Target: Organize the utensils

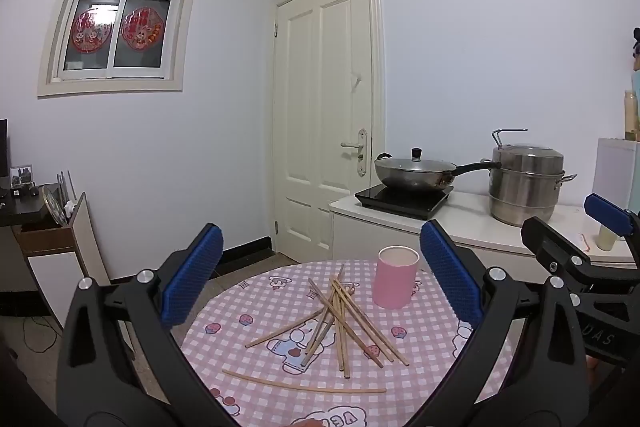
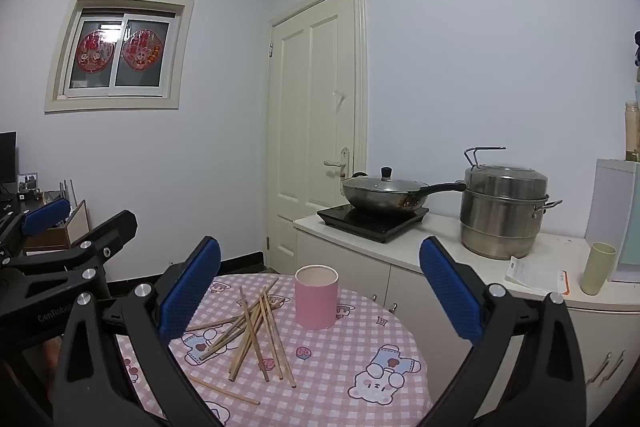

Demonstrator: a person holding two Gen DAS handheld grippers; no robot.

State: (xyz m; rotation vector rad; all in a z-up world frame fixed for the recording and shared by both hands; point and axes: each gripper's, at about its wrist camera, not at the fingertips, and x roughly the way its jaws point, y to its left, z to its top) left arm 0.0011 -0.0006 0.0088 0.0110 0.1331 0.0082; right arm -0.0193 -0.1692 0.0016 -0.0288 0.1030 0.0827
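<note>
Both tongs hang wide open above the near edge of the round table (image 1: pixel 420 343), gripping nothing. From its own camera the left gripper (image 1: pixel 320 275) frames the chopsticks (image 1: pixel 340 319) between its blue pads, with clear air on either side. The right gripper (image 2: pixel 320 291) sits beside it, apart from it, its jaws just as wide and bare.

Nearest the front edge lies one chopstick (image 1: pixel 304 383) on its own, crosswise to the view. Behind it, about the middle of the checked cloth, the rest lie in a loose crossed heap, several overlapping. Just beyond the heap and to its right stands the pink cup (image 2: pixel 316 297), upright, mouth open, near the far edge and not touching the sticks.

Past the table a white counter (image 2: pixel 404 247) runs along the wall. On it sit a black hob (image 2: pixel 372 221) bearing a lidded wok (image 2: pixel 382 197), then a steel steamer (image 2: pixel 502 211), and at the right end a pale green cup (image 2: pixel 598 267).
</note>
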